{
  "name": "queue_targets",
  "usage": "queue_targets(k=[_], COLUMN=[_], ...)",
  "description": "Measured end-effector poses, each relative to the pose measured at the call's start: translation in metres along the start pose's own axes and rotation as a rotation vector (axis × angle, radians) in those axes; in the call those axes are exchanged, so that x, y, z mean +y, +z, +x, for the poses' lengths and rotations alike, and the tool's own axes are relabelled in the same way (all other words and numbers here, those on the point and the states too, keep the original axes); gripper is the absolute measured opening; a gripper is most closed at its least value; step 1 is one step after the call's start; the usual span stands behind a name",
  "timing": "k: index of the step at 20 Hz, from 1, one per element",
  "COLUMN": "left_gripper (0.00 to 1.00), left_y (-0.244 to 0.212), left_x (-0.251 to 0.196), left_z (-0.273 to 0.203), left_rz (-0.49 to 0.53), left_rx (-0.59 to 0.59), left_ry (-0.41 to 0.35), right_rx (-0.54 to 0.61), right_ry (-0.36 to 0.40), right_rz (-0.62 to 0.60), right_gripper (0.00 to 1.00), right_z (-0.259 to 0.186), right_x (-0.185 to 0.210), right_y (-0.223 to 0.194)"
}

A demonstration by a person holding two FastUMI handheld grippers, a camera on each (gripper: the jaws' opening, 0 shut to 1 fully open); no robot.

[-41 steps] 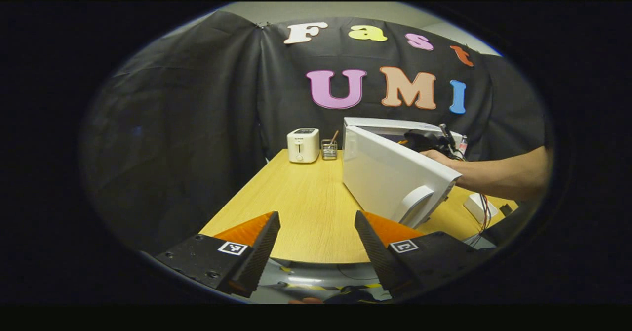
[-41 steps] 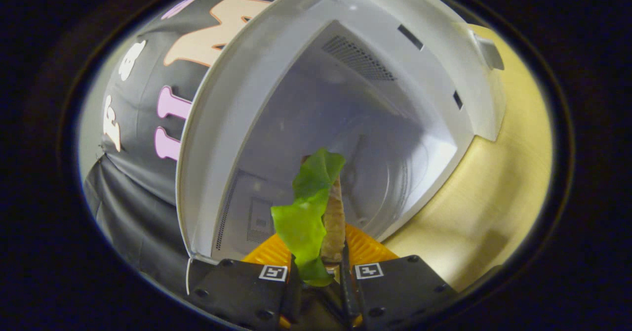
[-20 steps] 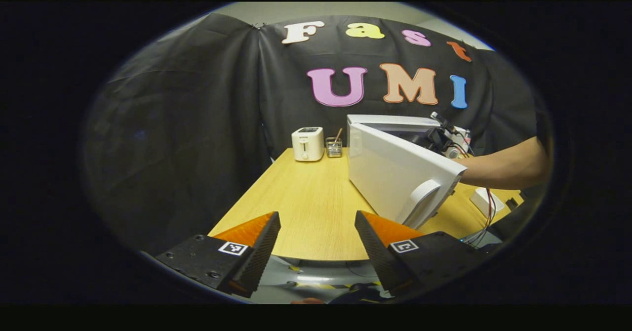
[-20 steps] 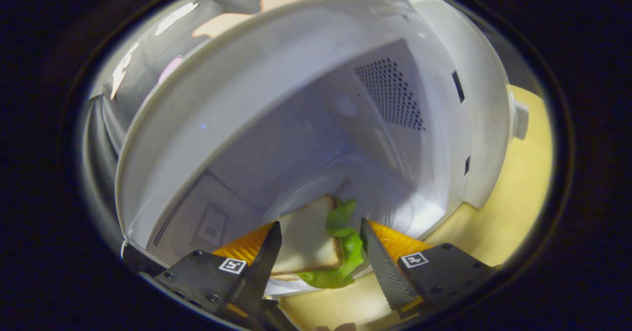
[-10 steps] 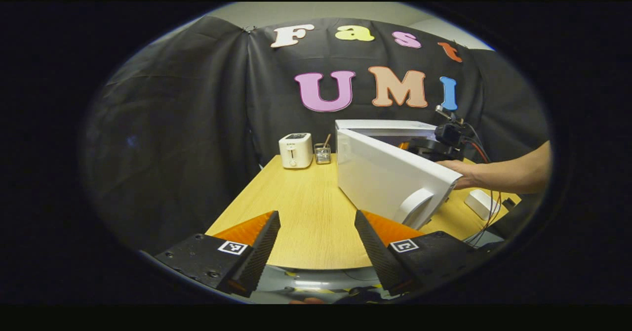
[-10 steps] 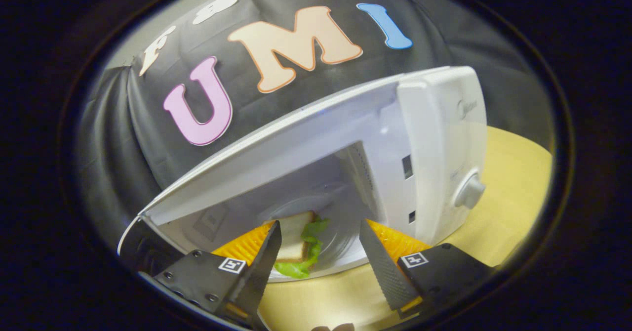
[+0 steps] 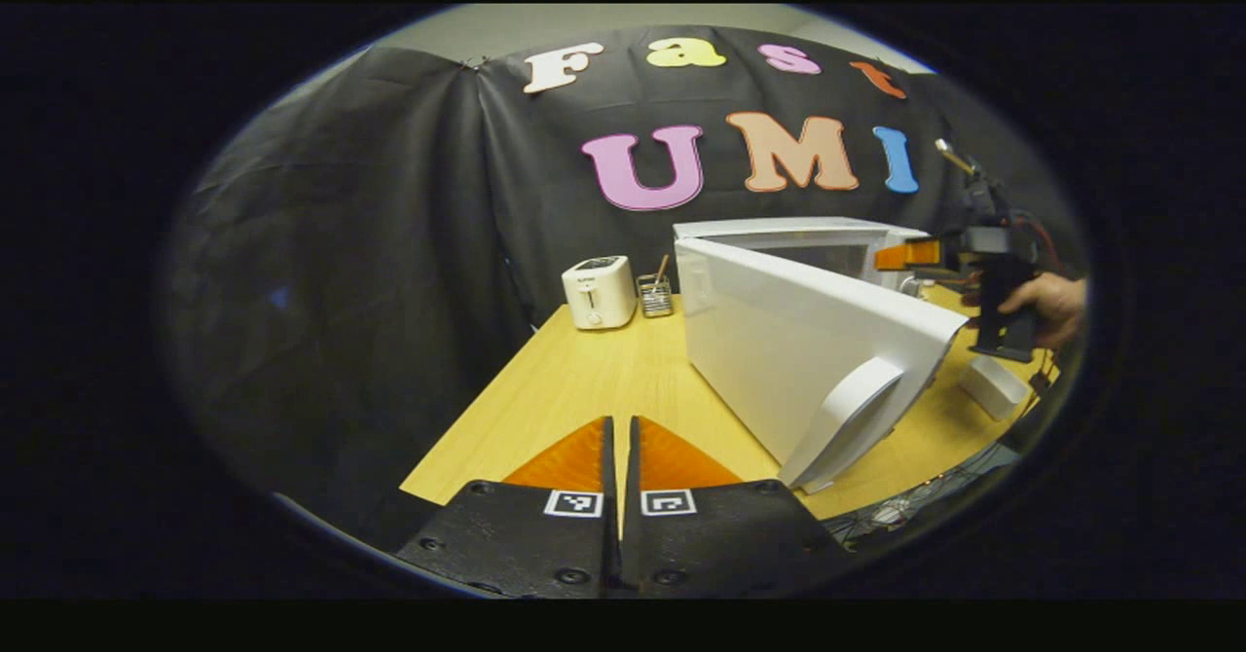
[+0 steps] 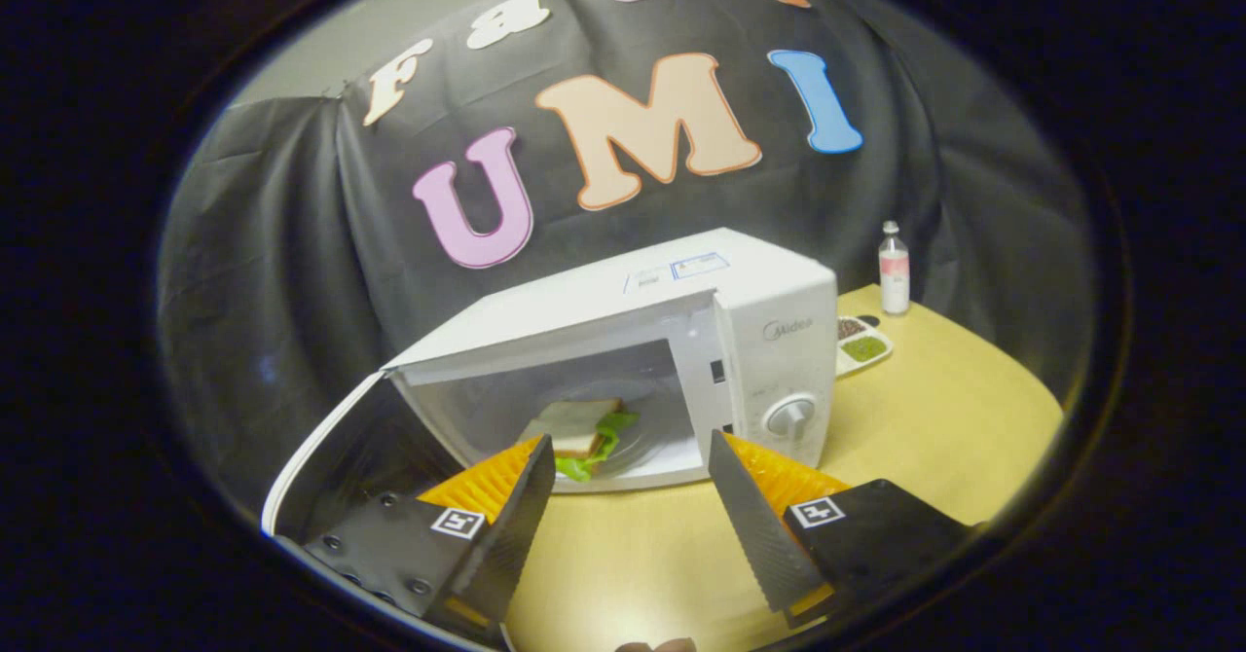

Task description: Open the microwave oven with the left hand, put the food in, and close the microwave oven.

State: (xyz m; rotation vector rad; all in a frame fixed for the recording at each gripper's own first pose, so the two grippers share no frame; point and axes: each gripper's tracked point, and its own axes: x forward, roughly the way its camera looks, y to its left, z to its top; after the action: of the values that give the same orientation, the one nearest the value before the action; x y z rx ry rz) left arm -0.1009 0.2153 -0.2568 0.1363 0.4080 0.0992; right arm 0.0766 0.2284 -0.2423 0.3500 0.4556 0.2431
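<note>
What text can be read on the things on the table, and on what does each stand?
"Midea": grey print on the microwave front panel, above the knob.
Stickers on the microwave's top: too small to read.
Toaster front mark: too small to read.
Bottle label: too small to read.
</note>
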Motion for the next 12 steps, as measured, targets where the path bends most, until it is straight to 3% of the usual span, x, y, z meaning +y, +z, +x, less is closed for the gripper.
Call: queue_targets(k=[5,6,7,12], left_gripper=[0.0,0.0,0.0,0.01], left_y=[0.015,0.017,0.019,0.032], left_x=[-0.047,-0.052,-0.057,-0.073], left_z=[0.007,0.008,0.01,0.013], left_rz=[0.026,0.029,0.03,0.029], left_rx=[-0.048,-0.05,-0.051,-0.065], left_ry=[-0.087,-0.096,-0.106,-0.133], right_rx=[-0.021,-0.035,-0.053,-0.088], right_ry=[0.026,0.024,0.018,0.006], right_rz=[-0.133,-0.149,-0.161,-0.206], right_gripper=[0.87,0.97,0.87,0.87], right_z=[-0.056,-0.067,-0.075,-0.115], right_x=[-0.008,-0.012,-0.015,-0.029], right_y=[0.021,0.027,0.035,0.06])
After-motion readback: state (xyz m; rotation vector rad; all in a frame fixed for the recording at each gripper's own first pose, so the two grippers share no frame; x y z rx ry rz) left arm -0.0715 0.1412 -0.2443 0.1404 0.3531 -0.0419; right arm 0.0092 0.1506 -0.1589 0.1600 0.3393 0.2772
